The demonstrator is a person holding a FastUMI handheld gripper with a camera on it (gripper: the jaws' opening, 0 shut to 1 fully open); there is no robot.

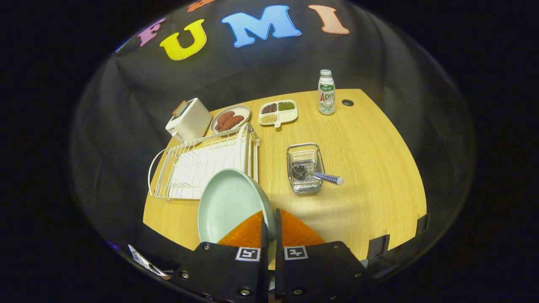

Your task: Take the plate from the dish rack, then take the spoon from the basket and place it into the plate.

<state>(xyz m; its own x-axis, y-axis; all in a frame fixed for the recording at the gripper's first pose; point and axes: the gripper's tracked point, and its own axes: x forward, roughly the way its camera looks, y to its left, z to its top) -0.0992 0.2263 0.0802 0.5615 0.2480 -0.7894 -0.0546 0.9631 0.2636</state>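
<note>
Fingers (269,227) pinching plate (229,204) rim, plate out of dish rack (202,166), held above table (370,168). Step: set plate down. Next: spoon (322,176) in basket (304,168) ahead, handle jutting out.

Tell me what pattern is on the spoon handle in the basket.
Blue and white checks on the spoon handle, seen in the gripper view.
</note>
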